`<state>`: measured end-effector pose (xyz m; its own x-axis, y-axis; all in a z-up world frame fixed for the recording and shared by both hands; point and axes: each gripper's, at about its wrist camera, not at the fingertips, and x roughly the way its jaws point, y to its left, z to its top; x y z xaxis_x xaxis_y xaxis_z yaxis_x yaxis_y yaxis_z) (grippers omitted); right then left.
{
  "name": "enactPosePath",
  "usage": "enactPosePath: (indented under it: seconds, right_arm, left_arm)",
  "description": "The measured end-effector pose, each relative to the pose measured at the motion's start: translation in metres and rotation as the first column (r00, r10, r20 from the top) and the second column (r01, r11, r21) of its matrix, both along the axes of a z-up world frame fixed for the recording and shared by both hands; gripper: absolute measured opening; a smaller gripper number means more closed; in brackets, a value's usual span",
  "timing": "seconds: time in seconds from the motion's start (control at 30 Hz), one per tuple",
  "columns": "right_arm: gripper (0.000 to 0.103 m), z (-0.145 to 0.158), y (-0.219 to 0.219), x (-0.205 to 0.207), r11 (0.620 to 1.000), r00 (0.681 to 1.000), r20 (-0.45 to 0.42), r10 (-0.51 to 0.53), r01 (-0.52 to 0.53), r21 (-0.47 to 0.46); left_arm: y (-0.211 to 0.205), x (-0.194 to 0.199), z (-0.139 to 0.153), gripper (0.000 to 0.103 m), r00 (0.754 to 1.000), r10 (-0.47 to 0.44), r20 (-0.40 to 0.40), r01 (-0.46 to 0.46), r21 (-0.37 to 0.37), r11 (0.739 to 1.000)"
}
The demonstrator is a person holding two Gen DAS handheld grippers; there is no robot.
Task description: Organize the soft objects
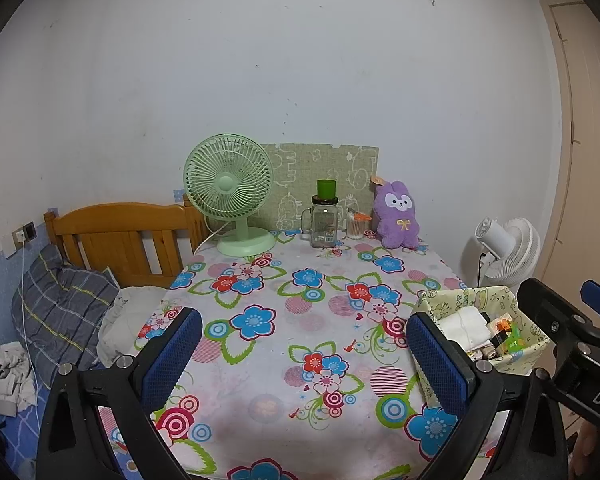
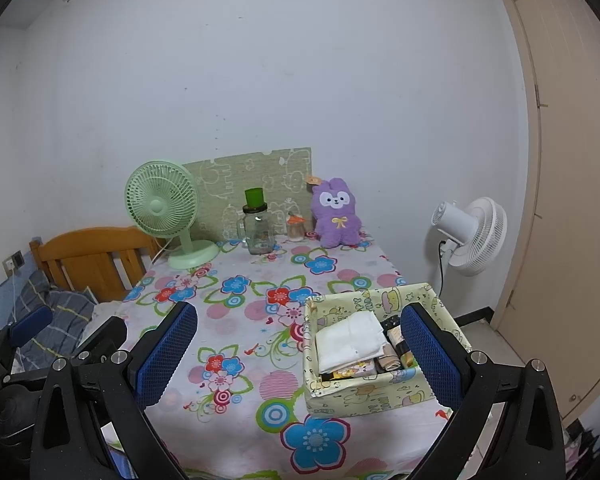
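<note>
Both grippers hovered above the near edge of the table with the floral tablecloth [image 1: 300,320], neither touching anything. Left gripper [image 1: 304,354]: blue-padded fingers spread wide, nothing between them. Right gripper [image 2: 298,354]: fingers also spread wide, empty; its right finger [image 2: 432,354] overlapped the box's right side in view, contact not clear.

Pale yellow cartoon-print fabric storage box [image 2: 364,394] sat on the table's near right corner, holding a folded white cloth [image 2: 350,340] on top of other small folded items. Purple plush bunny with a yellow bow [image 1: 396,214] stood upright at the far edge against the wall, well apart from the box.

Also at the far edge: green desk fan [image 1: 232,196], glass mug jar with green cap [image 1: 324,220], small jar with orange lid [image 1: 356,226] just beside the bunny.
</note>
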<state>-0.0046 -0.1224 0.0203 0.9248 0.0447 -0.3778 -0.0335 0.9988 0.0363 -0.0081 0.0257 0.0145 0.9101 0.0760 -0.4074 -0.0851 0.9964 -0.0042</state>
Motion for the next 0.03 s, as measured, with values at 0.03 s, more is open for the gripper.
enactPosePath:
  seconds: [0.03]
  right_arm:
    - [0.103,-0.0001,0.0000,0.0001,1.000,1.000,0.000,0.000,0.000,0.000]
  left_arm:
    - [-0.0001,0.0000,0.0000,0.103,1.000,0.000,0.000,0.000,0.000,1.000]
